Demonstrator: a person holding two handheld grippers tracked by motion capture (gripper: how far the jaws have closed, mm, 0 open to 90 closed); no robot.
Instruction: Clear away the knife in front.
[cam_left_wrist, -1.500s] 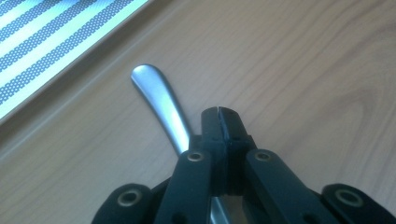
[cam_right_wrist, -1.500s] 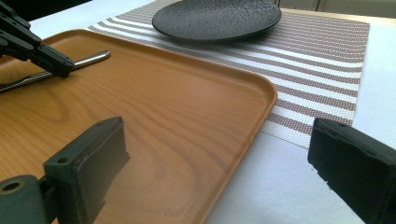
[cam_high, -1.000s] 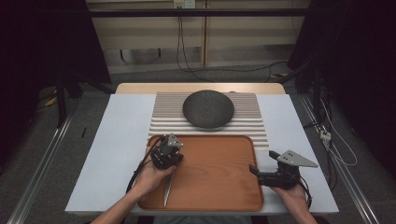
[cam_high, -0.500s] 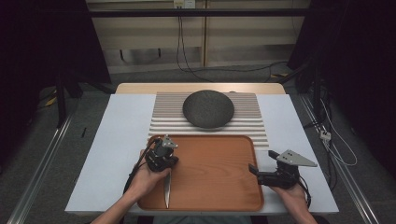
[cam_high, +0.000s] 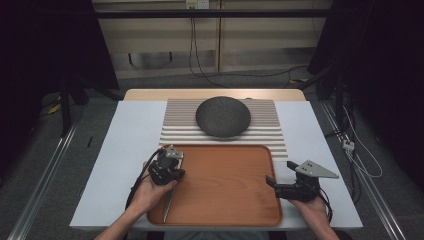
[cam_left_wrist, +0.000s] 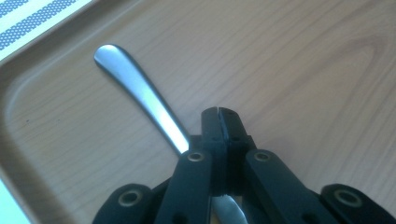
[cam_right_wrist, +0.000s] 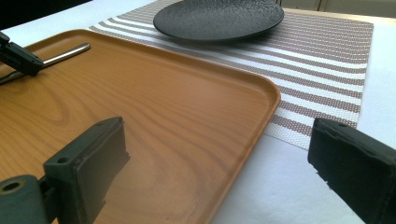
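The left gripper (cam_left_wrist: 218, 112) is clenched on a metal utensil (cam_left_wrist: 140, 93) whose working end is hidden beneath it; the right gripper (cam_right_wrist: 219, 163) gapes over the wooden tray's (cam_right_wrist: 187, 116) corner.

Between the left gripper (cam_high: 168, 192) and the right gripper (cam_high: 270, 181) the wooden tray (cam_high: 225, 185) lies bare, open for passage. Under the left gripper, whose jaws are pressed together, a metal utensil handle (cam_left_wrist: 140, 93) lies along the tray's near-left edge. Beyond both grippers, a dark plate (cam_high: 223, 116) sits on the striped mat (cam_high: 175, 120) (low, near the tray's far rim). White tabletop (cam_high: 125, 145) outside either gripper is bare.
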